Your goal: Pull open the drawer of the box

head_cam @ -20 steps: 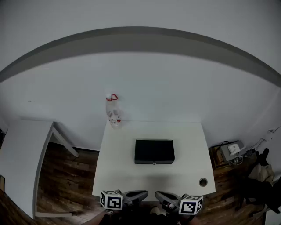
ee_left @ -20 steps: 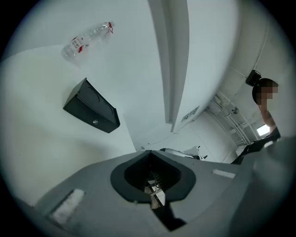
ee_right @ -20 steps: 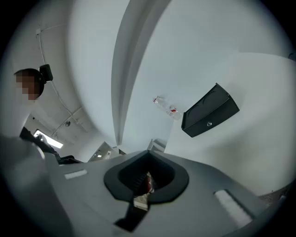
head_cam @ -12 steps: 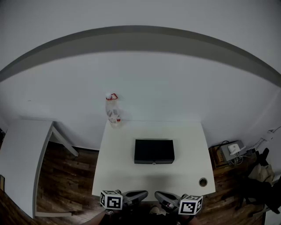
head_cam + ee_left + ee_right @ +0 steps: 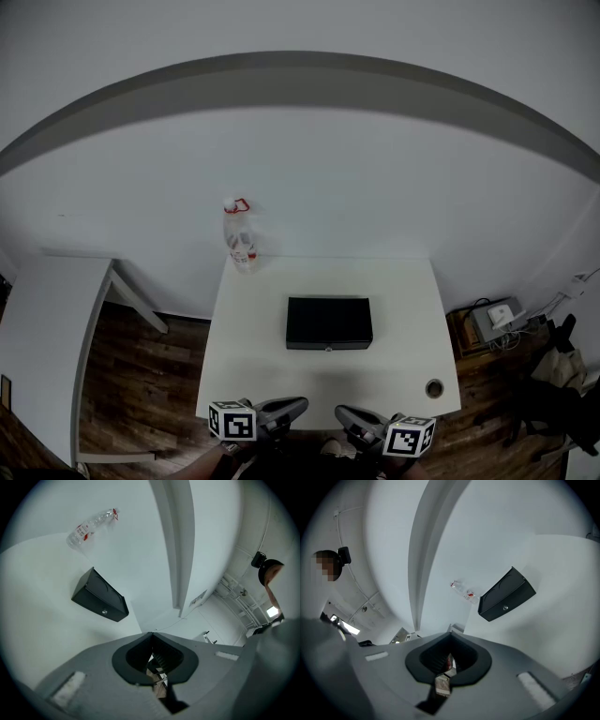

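Note:
A low black box (image 5: 329, 322) lies in the middle of the white table (image 5: 262, 366); its drawer front faces me with a small round knob (image 5: 328, 349) and sits flush, closed. The same box (image 5: 100, 596) shows far ahead in the left gripper view, and as the box (image 5: 506, 595) in the right gripper view. My left gripper (image 5: 302, 406) hangs shut at the table's near edge, left of centre, with nothing in it. My right gripper (image 5: 339, 412) is shut and empty beside it, well short of the box.
A clear plastic bottle (image 5: 240, 238) with a red label stands at the table's far left corner. A round cable hole (image 5: 433, 387) sits near the front right corner. A second white table (image 5: 42, 328) stands to the left. Cables and a device (image 5: 497, 319) lie on the wooden floor at right.
Both grippers have dropped slightly toward the lower edge of the head view. The box and bottle have not moved.

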